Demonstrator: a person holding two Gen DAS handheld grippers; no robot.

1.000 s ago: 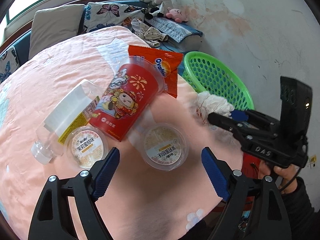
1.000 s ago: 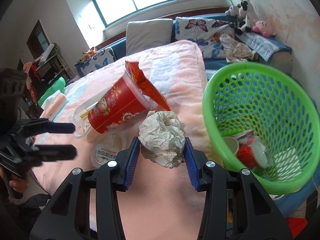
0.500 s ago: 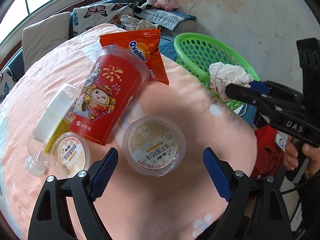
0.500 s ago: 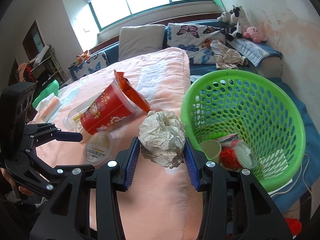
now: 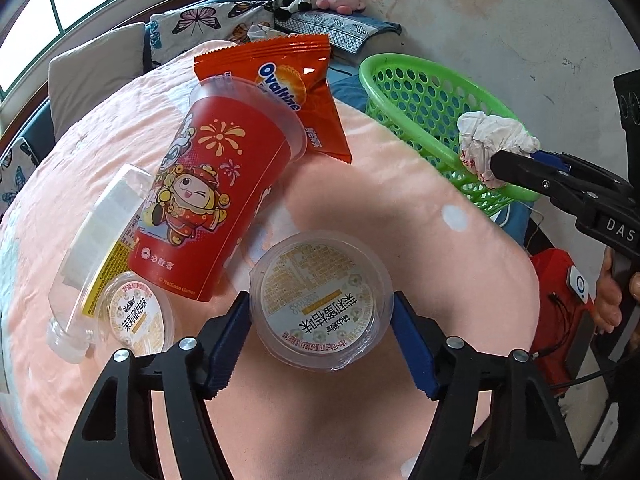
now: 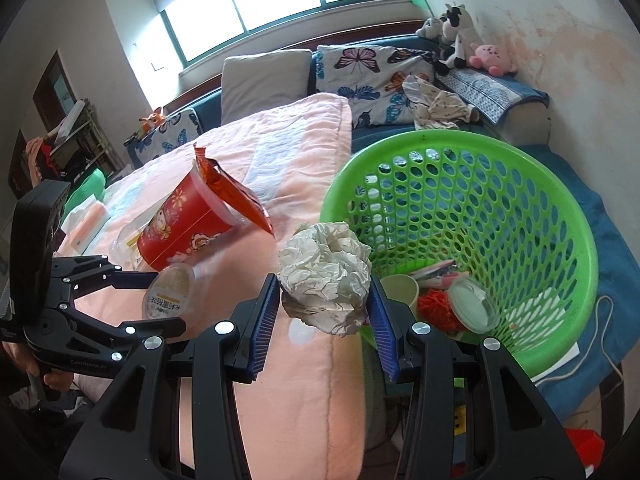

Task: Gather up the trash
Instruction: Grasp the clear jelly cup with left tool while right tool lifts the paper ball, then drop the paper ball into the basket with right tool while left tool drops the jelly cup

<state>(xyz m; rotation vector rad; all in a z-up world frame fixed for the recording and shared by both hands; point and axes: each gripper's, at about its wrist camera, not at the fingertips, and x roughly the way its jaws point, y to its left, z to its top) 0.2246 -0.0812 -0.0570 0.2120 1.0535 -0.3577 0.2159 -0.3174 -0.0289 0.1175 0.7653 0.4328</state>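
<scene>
My right gripper (image 6: 322,320) is shut on a crumpled white paper ball (image 6: 325,278) and holds it at the near rim of the green basket (image 6: 568,216); it also shows in the left wrist view (image 5: 490,148). My left gripper (image 5: 320,334) has its blue pads against both sides of a round clear jelly cup (image 5: 320,300) lying on the pink blanket (image 5: 384,184). A red printed cup (image 5: 212,200), an orange Ovaltine packet (image 5: 296,80), a clear plastic bottle (image 5: 96,248) and a second jelly cup (image 5: 136,318) lie beside it.
The basket holds a paper cup (image 6: 400,290), a clear lid (image 6: 472,308) and red scraps. A sofa with butterfly pillows (image 6: 368,76) and plush toys (image 6: 452,36) stands behind. The blanket edge (image 6: 332,360) drops off beside the basket.
My left gripper has moved forward and closed around the jelly cup. My right gripper has carried the paper ball rightward from above the blanket to the basket's rim.
</scene>
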